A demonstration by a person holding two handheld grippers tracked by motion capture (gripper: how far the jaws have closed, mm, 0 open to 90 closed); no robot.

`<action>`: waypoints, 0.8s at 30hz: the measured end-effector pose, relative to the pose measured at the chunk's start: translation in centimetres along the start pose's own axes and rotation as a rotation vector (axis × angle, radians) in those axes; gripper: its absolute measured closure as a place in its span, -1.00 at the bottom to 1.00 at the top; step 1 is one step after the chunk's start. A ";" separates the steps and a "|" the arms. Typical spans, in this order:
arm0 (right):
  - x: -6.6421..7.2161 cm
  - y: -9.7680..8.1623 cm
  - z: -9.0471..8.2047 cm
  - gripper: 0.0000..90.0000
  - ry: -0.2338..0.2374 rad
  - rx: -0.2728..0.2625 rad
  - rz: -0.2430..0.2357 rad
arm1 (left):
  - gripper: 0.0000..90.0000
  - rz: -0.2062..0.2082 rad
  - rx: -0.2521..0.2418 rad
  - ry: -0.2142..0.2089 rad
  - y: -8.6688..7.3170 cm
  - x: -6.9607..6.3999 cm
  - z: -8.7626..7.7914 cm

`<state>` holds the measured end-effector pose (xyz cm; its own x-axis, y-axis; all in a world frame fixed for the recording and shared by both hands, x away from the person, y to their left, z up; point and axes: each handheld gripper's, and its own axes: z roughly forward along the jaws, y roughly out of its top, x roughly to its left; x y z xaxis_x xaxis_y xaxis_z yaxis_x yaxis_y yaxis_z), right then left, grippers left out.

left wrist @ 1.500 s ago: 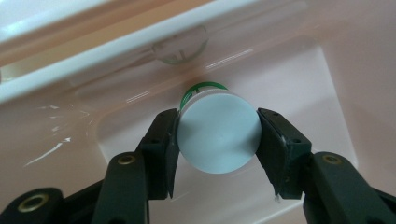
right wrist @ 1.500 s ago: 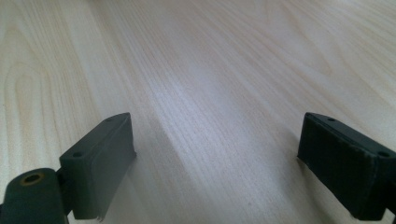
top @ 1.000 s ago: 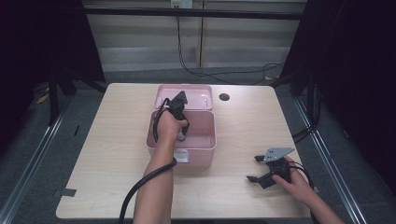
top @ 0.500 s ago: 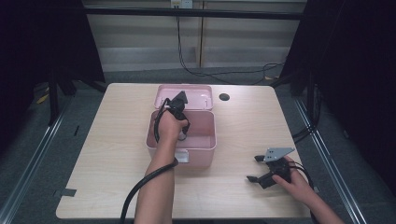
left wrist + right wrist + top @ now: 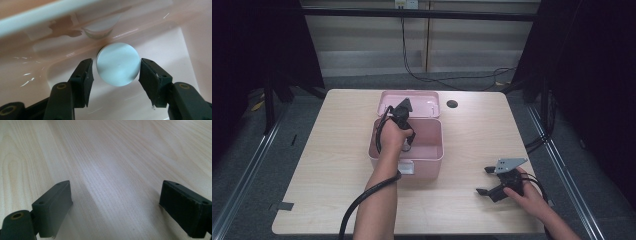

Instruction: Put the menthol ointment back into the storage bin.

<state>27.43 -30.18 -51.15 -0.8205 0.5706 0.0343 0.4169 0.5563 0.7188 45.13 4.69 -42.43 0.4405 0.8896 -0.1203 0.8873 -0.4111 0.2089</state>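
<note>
- Pale wooden table (image 5: 332,150) filling the middle of a dim room, with dark curtains to either side and grey panels and cables behind.
- Sitting toward the far middle of the table: a pink box (image 5: 432,150), its lid (image 5: 422,98) tipped open at the back edge.
- Lying on the table just beyond the lid, to its right: a small dark round spot (image 5: 452,104).
- Reaching into the box from above: the left gripper (image 5: 401,114), carried by the person's left hand (image 5: 393,136), cable trailing back along the forearm.
- Seen in the left gripper view (image 5: 115,68): a pale round disc (image 5: 118,64) lying on the pink floor of the box, close to the back wall.
- Jaws spread slightly around that disc, having just been opening; narrow slivers of gap showing on both sides, pads no longer pressing on it.
- Mirrored faintly in the glossy pink wall behind the disc: a blurred round shape.
- Resting near the front right corner of the table, well apart from the box: the right gripper (image 5: 488,180), gripped by the right hand (image 5: 529,195), grey three-cornered plate on top.
- Seen in the right gripper view (image 5: 116,195): jaws spread wide over bare wood grain, pinching nothing.
</note>
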 end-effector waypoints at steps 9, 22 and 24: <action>0.0 0.0 0.0 -0.77 -0.001 -0.001 -0.001 | -0.10 -0.010 -0.005 -0.013 -0.4 0.1 -0.6; 0.0 0.0 0.0 -0.77 -0.001 0.000 -0.001 | -0.31 0.004 -0.016 -0.023 -0.9 0.3 -1.7; 0.0 0.0 0.0 -0.77 0.000 0.000 -0.001 | -0.34 0.004 -0.017 -0.018 -1.0 0.4 -1.9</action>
<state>27.44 -30.18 -51.15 -0.8208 0.5701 0.0341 0.4164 0.5565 0.7189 44.18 5.82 -40.83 0.4463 0.8844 -0.1364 0.8833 -0.4109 0.2258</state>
